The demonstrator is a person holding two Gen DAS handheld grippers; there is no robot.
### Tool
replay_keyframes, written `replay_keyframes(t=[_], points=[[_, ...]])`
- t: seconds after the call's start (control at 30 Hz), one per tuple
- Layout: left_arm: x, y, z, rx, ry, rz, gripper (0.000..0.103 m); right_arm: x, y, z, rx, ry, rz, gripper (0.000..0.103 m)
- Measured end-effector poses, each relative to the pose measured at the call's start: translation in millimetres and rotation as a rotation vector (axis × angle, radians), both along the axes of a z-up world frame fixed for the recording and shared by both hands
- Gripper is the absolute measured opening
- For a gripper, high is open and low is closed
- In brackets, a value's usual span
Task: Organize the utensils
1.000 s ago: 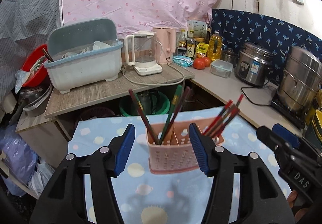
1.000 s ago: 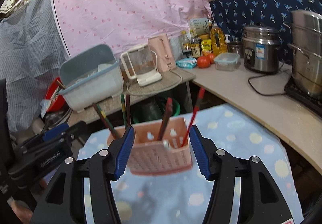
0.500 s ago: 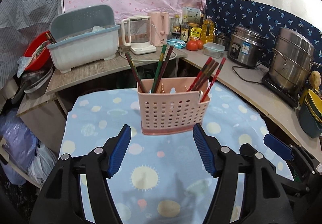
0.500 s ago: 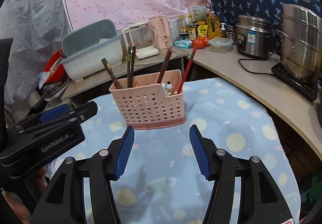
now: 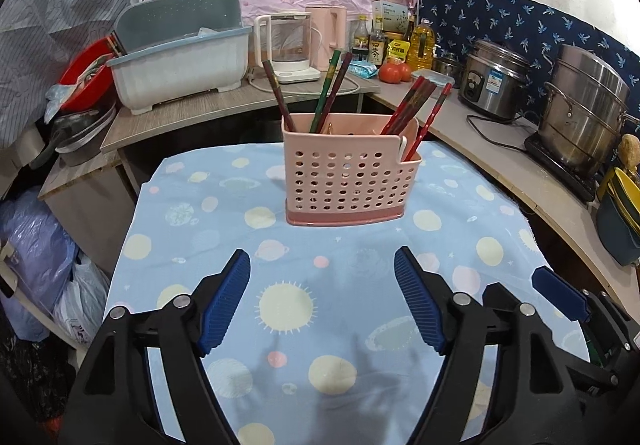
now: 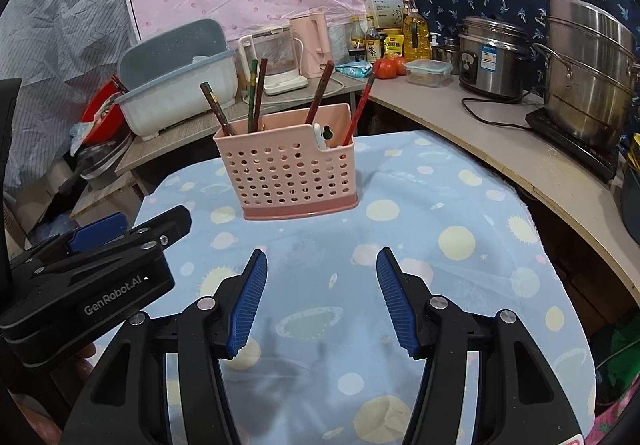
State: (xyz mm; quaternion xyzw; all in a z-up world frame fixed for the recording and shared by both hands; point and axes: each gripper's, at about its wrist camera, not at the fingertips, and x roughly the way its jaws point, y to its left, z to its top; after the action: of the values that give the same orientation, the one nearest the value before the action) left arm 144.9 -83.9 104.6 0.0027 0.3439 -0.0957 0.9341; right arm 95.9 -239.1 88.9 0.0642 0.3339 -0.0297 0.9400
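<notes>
My left gripper point(image 5: 322, 301) has just been widening, jaws apart on nothing; my right gripper point(image 6: 321, 299) gapes empty too. The pink chopstick basket point(image 5: 347, 175) stands frame-centre on the blue tablecloth point(image 5: 192, 229).

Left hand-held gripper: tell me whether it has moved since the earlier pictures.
Yes. The left hand-held gripper has backed away from the pink basket standing on the blue cloth, jaws just opening, nothing between them.

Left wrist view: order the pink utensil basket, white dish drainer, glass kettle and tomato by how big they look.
1. white dish drainer
2. pink utensil basket, close to the drainer; it stands nearer the camera, so their order is unsure
3. glass kettle
4. tomato
</notes>
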Motion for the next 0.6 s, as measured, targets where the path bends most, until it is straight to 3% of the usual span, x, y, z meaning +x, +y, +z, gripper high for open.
replay_keyframes(t=[0.13,0.37,0.43,0.5,0.6], points=[[-5.5,2.7,-4.9,0.007,0.005,0.014,0.078,-6.2,-1.8,-2.6,-0.021,0.009,-0.017,0.057],[-16.9,5.3,-8.3,0.024,-0.008,0.024,0.087,-16.9,-8.0,-7.1,-0.018,0.016,-0.046,0.066],[-19.0,6.3,-9.1,0.025,-0.006,0.026,0.087,-18.7,-9.3,-8.1,-0.013,0.021,-0.053,0.071],[-19.6,8.2,-10.1,0.024,-0.003,0.036,0.089,-20.5,-11.0,-8.9,-0.006,0.021,-0.055,0.083],[-21.1,11.1,-11.8,0.014,0.003,0.038,0.093,-22.5,-12.7,-9.6,-0.001,0.023,-0.06,0.085]])
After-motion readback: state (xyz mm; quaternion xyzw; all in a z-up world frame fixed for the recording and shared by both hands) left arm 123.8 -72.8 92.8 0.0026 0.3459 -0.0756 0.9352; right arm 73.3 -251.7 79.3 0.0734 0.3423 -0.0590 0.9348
